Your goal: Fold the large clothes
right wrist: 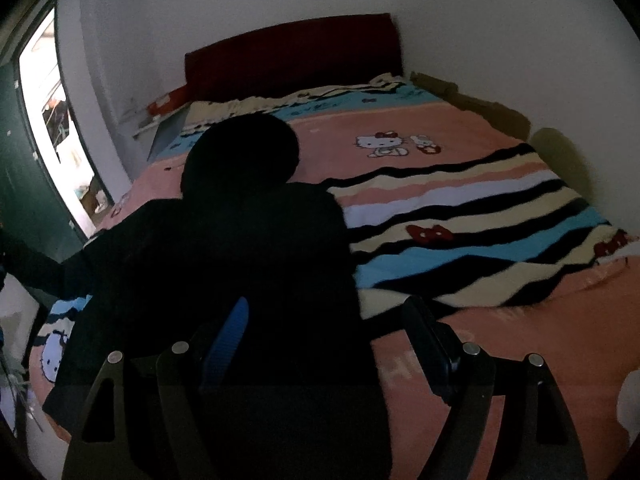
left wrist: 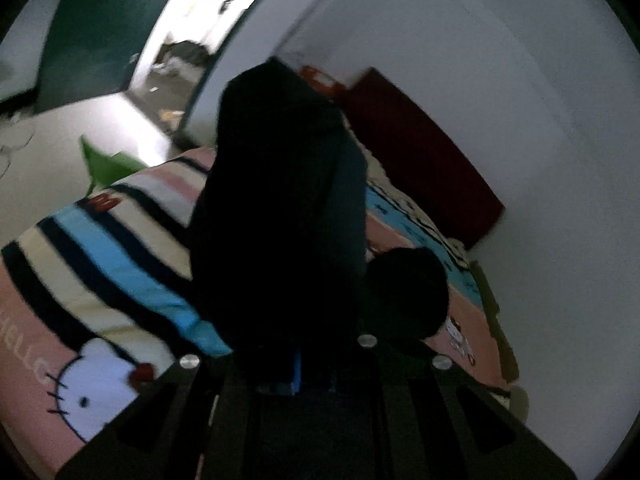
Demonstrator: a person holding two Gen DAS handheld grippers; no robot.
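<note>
Bed [right wrist: 460, 152]'s right half beside garment [right wrist: 240, 248]

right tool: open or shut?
Open. In the right wrist view the right tool has its fingers wide apart, the black garment lying between them on the bed.

1 garment [right wrist: 224, 248], 1 blanket [right wrist: 460, 216], 2 tongs [right wrist: 332, 344]

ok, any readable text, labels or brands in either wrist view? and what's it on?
"HELLO", pale letters, blurred, on the pink cartoon-cat bedspread, left wrist view.
Faint pale letters on the same bedspread near the right gripper: too washed out to read.
Black hooded garment: no text visible.
</note>
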